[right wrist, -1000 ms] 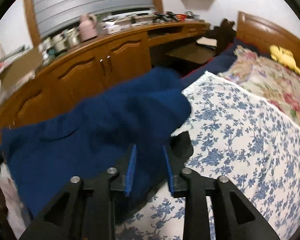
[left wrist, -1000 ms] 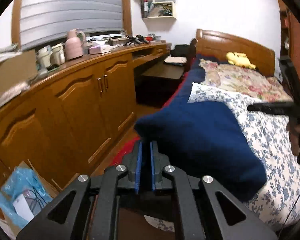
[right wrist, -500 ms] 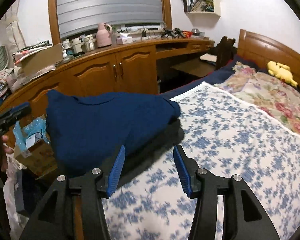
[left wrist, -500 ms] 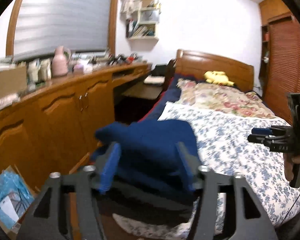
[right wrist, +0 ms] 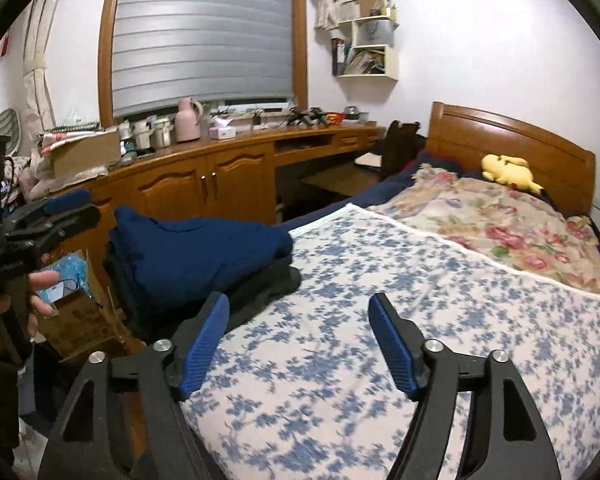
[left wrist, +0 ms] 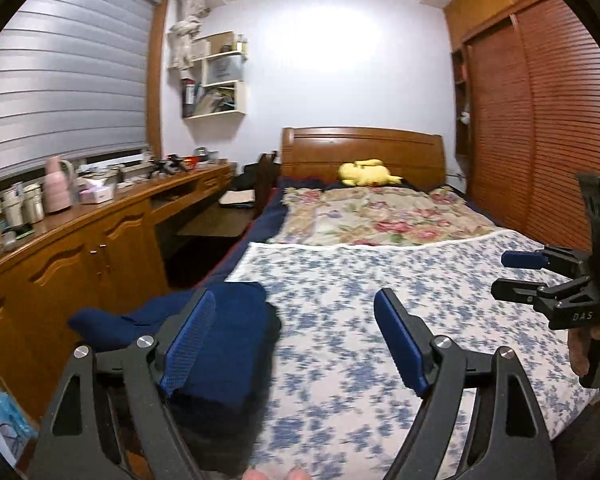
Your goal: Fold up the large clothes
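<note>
Resting folded navy garment [right wrist: 204, 252], bed [right wrist: 380, 320] corner

Two grippers are counted, the left gripper [left wrist: 295, 344] and the right gripper [right wrist: 299, 346], each with two blue pads. One folded navy garment [right wrist: 204, 248] is seen, lying on one darker folded garment [right wrist: 276, 284]. One bed [right wrist: 380, 320] is counted, with two spreads: one blue-flowered sheet [left wrist: 360, 300] and one rose-patterned quilt [left wrist: 380, 216]. One yellow plush toy [left wrist: 366, 173], one pink jug [right wrist: 188, 119], one wall shelf [right wrist: 370, 50], one cardboard box [right wrist: 86, 154] are counted
</note>
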### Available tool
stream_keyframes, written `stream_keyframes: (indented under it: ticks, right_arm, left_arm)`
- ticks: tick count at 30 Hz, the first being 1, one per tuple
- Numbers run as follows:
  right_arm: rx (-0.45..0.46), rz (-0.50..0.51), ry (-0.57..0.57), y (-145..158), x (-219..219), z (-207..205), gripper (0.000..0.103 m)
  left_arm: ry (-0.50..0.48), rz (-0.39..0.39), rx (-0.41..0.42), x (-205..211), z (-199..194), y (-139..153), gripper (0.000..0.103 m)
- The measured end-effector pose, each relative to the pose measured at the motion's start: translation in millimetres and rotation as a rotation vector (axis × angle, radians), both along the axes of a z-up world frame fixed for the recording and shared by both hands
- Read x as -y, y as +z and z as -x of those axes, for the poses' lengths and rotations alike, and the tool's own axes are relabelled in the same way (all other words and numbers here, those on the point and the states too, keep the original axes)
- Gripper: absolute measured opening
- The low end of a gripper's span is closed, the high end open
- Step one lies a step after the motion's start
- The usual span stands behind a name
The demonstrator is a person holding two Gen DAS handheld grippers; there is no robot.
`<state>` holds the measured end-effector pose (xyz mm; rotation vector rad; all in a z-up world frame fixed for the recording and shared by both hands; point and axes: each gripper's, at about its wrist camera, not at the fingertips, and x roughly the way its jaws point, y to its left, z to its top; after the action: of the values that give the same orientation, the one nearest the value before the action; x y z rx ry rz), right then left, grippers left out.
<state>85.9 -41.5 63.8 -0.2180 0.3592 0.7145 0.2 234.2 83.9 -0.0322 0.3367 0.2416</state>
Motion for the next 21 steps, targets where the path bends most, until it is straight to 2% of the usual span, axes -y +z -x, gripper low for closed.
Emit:
stream_keyframes:
  ticks: [7,13,21]
  right_arm:
    - [0.01,-0.005,-0.116,-20.0,47.0,22.2,0.085]
    - [-0.008,-0.033,-0.246,-27.8,88.1,49.6,0.085]
    - [0.013,-0.076,-0.427,-33.4,134.8,100.0,0.085]
  left_arm:
    - [-0.116,0.035,-0.004,61.9,-25.7,-16.8,0.082]
    - [-0.182,0.055,-0.041,117.7,-49.8,-29.7,0.082]
    - [-0.241,0.068,-0.065,185.7,-59.7,-43.0,0.082]
